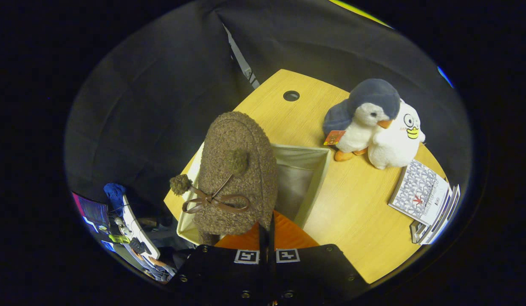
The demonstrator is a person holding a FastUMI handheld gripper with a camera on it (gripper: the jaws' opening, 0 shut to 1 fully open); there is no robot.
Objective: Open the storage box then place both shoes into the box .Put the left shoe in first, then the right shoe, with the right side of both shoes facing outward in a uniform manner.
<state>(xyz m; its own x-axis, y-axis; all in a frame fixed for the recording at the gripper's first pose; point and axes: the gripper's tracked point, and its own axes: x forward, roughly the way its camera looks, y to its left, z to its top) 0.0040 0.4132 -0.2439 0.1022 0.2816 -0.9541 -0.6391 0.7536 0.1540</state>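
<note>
The hand-held gripper [266, 238] is clamped together on the heel of a brown fuzzy shoe [237, 174], holding it over the open storage box [316, 178] on the worktop [352, 216]. Two plush penguins [373, 123] sit far right.

- The tool [266, 238] sits at the bottom centre, its two fingers drawn almost together on the heel edge of a brown fuzzy shoe [237, 174].
- The shoe has a pompom lace bow and hangs over the open beige storage box [314, 178] in the middle.
- An orange surface [288, 233] shows just ahead of the fingers.
- On the wooden counter [352, 212], right of the box, stand a plush penguin [365, 119] and a white plush toy [399, 140].
- Booklets [424, 191] lie at the right.
</note>
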